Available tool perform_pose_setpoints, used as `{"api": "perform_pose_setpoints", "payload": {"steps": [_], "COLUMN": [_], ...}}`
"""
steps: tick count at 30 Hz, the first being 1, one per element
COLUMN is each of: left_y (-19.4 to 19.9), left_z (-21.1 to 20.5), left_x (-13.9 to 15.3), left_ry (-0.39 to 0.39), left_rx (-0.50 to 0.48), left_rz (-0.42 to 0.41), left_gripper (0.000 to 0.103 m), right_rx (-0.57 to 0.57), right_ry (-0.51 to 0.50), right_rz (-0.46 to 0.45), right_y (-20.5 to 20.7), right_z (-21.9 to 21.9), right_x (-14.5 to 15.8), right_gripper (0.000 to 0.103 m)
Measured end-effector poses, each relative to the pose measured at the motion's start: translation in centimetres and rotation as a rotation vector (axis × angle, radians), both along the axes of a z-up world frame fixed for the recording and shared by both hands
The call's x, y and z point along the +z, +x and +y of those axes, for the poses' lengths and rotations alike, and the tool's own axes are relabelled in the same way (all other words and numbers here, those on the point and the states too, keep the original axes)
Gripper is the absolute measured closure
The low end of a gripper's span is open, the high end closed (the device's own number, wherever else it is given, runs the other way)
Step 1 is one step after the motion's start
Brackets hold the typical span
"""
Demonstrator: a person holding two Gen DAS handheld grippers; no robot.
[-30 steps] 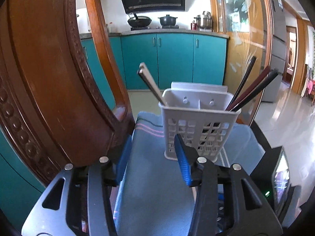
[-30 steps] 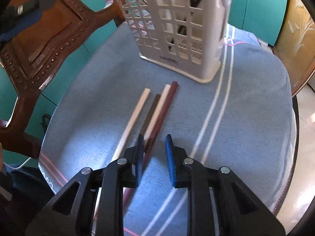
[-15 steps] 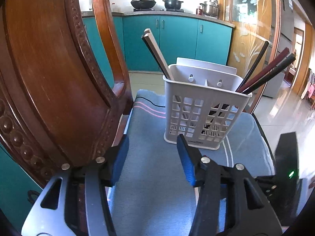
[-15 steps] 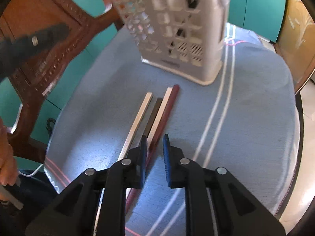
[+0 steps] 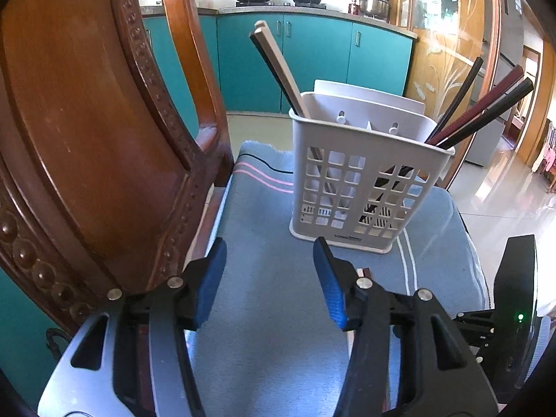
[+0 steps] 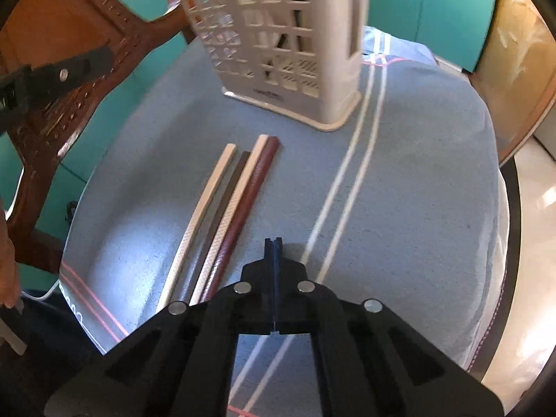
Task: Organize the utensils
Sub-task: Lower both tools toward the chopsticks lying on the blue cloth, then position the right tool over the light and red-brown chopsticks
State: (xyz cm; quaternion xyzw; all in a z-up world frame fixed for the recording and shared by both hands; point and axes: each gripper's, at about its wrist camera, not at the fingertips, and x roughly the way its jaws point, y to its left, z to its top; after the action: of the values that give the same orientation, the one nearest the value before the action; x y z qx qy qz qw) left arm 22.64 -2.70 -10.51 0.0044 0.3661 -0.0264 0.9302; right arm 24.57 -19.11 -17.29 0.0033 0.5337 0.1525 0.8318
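Note:
A white slotted basket point(image 5: 361, 187) stands on the blue cloth point(image 5: 264, 312). It holds pale chopsticks point(image 5: 278, 66) on its left side and dark ones point(image 5: 486, 104) on its right. My left gripper point(image 5: 268, 243) hovers open just in front of it with nothing between its fingers. Several loose chopsticks point(image 6: 229, 201), pale, brown and dark red, lie side by side on the cloth point(image 6: 417, 191) in front of the basket point(image 6: 288, 34). My right gripper point(image 6: 272, 243) is shut and empty, just right of those chopsticks and low over the cloth.
A carved wooden chair back point(image 5: 87, 139) rises close on the left of the cloth. Teal kitchen cabinets point(image 5: 312, 59) and a tiled floor point(image 5: 504, 187) lie beyond. The cloth's rounded edge point(image 6: 500, 243) drops off at the right. A hand point(image 6: 7, 260) shows at the far left edge.
The right gripper's jaws closed fully with nothing in them and slid to the right of the loose chopsticks. The left gripper opened a little wider and sank slightly.

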Motion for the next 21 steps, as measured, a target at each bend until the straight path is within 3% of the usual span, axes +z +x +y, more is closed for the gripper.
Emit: {"api": "perform_pose_setpoints", "payload": {"steps": [7,11,13,15,21], "left_y": [0.4,0.3,0.5,0.5,0.4], "left_z": [0.3,0.3,0.4,0.6,0.7], "left_x": [-0.2,-0.4,-0.6,-0.7,-0.8], "left_ry": [-0.023,-0.018,-0.014,-0.013,-0.004], "left_rx": [0.021,0.022,0.020,0.022,0.024], "left_rz": [0.014,0.023,0.026,0.027,0.035], "left_gripper": [0.049,0.048,0.048,0.048,0.047], "right_rx": [0.027,0.062,0.086,0.084,0.043], "right_ry": [0.099,0.072,-0.014,-0.073,0.021], "right_rz": [-0.013,-0.050,-0.093,-0.127,-0.062], "right_y": [0.0,-0.1,-0.7,-1.2,-1.0], "right_z": [0.5,3.0,4.4,4.9,3.0], "right_x": [0.4,-0.1,-0.2,-0.3,-0.2], "right_gripper": [0.089,0.057,0.060,0.072,0.078]}}
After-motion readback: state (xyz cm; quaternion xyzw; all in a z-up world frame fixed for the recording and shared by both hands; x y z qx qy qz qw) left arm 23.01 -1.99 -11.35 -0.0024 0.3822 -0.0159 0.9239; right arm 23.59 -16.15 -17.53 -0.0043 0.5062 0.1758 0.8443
